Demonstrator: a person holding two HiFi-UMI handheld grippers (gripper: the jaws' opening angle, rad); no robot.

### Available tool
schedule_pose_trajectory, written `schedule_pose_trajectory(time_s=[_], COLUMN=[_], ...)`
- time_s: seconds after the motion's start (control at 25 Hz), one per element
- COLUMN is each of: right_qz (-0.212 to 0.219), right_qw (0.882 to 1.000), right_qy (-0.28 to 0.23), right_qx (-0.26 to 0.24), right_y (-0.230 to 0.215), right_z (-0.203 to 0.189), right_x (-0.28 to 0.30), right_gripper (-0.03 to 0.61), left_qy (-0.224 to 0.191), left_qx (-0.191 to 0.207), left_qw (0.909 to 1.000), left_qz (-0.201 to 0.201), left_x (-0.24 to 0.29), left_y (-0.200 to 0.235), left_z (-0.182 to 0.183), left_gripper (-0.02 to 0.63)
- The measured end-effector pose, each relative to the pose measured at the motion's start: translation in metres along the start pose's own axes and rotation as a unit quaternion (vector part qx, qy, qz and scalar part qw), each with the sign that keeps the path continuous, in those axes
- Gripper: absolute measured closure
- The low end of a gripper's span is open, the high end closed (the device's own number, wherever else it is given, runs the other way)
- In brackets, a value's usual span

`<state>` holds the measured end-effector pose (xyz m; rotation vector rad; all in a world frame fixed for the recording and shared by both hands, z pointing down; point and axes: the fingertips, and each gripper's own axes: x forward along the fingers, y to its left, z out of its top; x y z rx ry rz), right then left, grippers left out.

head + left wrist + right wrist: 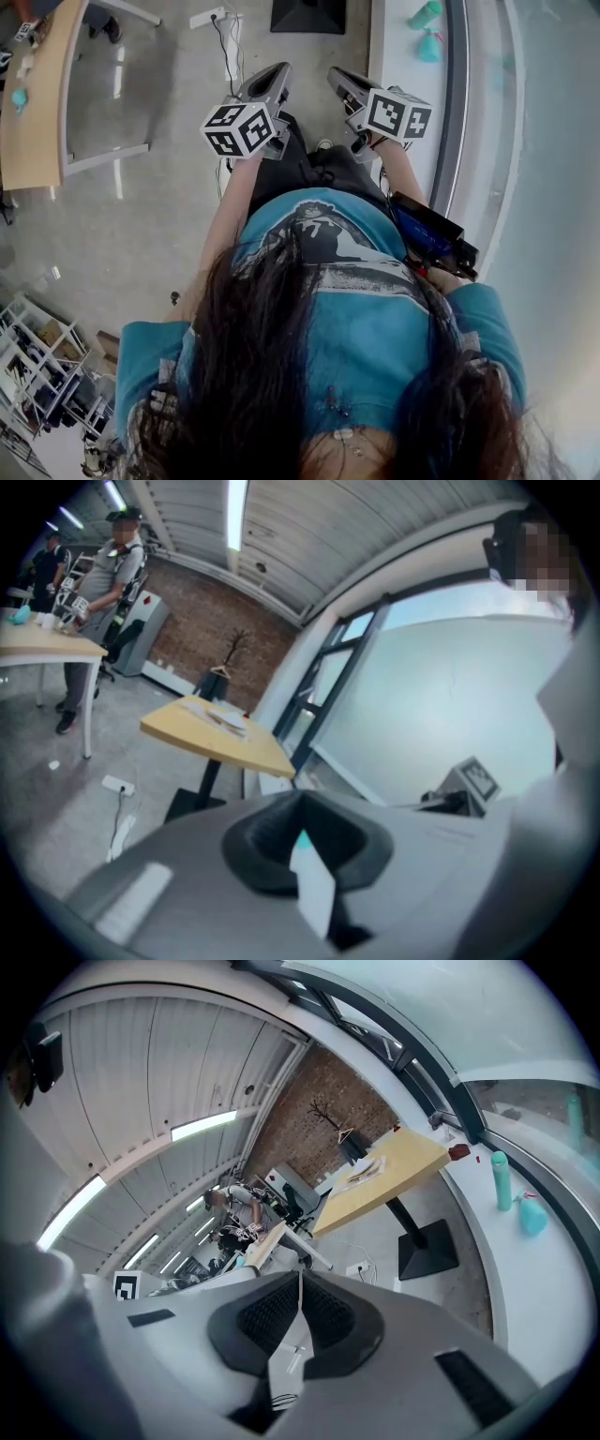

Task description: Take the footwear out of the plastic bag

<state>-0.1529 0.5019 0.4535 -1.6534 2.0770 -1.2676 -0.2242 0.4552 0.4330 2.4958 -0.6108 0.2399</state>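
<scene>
Looking down from overhead, past long dark hair and a teal T-shirt (375, 309). Both forearms bent and raised in front of the chest, holding two tongs side by side and close together, aimed away from the body and a little downward. Left tongs (275, 73) (302, 801) pressed fully together, gripping nothing. Right tongs (339, 77) (300, 1279) likewise pressed together and empty. Two marker cubes, one on the left (239, 128) and one on the right (400, 114). Ahead on a white counter (394, 56), two teal bottles (427, 14) (429, 47). One power strip (208, 17) on the grey floor. One wooden table (33, 103) far left. No sight of the footwear or the plastic bag in any view.
</scene>
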Motion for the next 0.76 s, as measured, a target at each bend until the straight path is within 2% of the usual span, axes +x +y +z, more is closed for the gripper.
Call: schedule_pose_trajectory(time_s=[0.36, 0.6, 0.76], right_qz=[0.005, 0.007, 0.007], right_qw=[1.0, 1.0, 1.0], right_qy=[0.004, 0.008, 0.01], right_qx=[-0.013, -0.014, -0.013], right_y=[0.004, 0.009, 0.0], right_z=[0.001, -0.013, -0.003], right_x=[0.005, 0.002, 0.006], right_gripper=[0.557, 0.557, 0.557], left_qy=[-0.01, -0.011, -0.01], left_qx=[-0.002, -0.002, -0.005], left_qw=[0.9999, 0.9999, 0.9999], left_qz=[0.004, 0.007, 0.01], left_x=[-0.004, -0.015, -0.005], left_y=[0.005, 0.006, 0.008], left_z=[-0.001, -0.009, -0.008], left_gripper=[0.614, 0.614, 0.614])
